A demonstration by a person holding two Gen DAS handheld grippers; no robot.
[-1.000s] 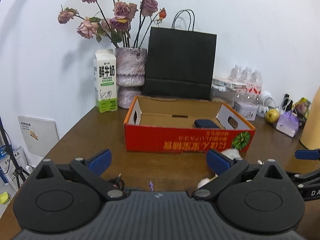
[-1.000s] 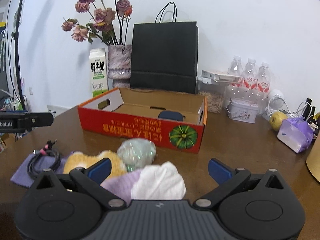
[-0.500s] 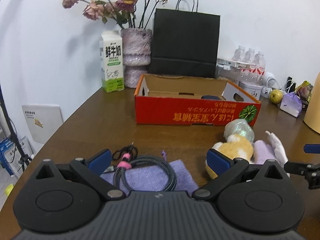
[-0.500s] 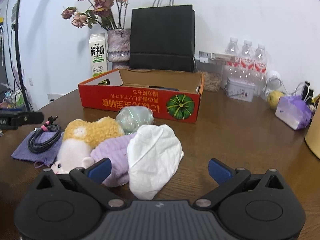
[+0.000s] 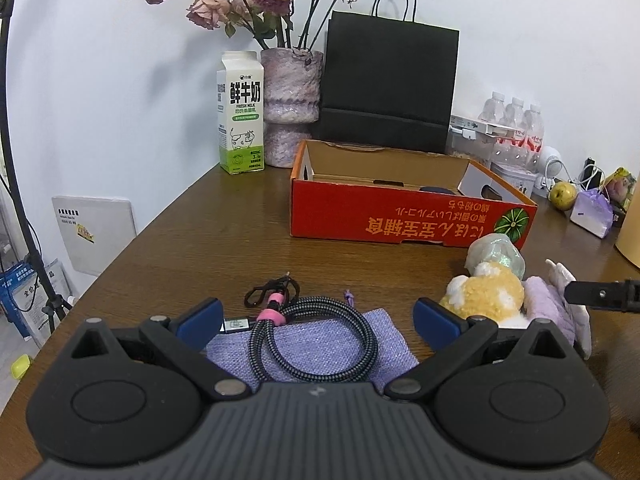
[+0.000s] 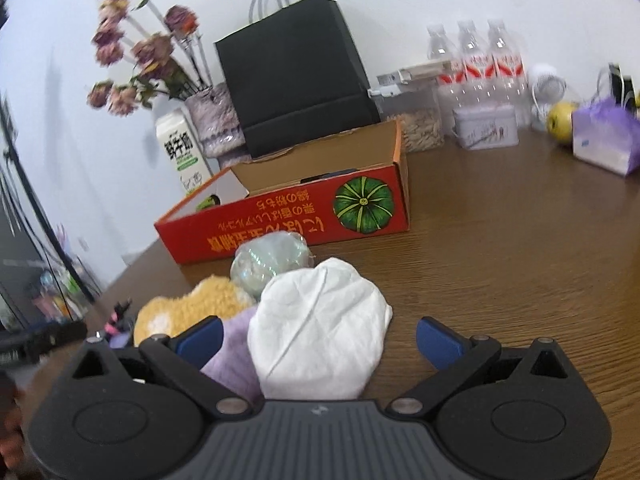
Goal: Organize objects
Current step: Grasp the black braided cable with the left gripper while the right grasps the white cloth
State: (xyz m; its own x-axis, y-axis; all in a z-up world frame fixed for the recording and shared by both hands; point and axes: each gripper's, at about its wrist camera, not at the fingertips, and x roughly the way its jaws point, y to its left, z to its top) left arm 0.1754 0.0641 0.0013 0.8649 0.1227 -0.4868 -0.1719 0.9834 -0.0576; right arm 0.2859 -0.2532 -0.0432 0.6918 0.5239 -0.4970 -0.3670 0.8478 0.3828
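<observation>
grippers have dropped low — left gripper [image 5: 318, 314] wide open over the coiled cable [image 5: 308, 336], right gripper [image 6: 318, 334] open around the white cloth [image 6: 316, 328] — grasps look imminent.

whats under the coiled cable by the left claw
The coiled cable lies on a purple cloth pouch, which rests on the table. What the pouch holds, if anything, can't be seen.

A plain white wall [image 5: 120, 80] closes off the far side of the brown wood-grain counter [image 5: 224, 248], evenly lit, with a black stand pole [image 5: 16, 152] rising at far left.
</observation>
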